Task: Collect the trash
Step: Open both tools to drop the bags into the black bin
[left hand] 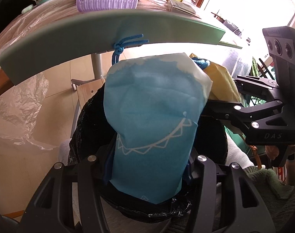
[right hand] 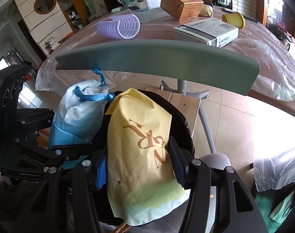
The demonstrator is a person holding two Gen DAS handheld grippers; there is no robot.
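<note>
The left gripper has its jaws closed on a blue drawstring bag, held just beside the yellow bag that the right gripper clamps. Both hang over a black-lined bin (below the bench edge).
</note>
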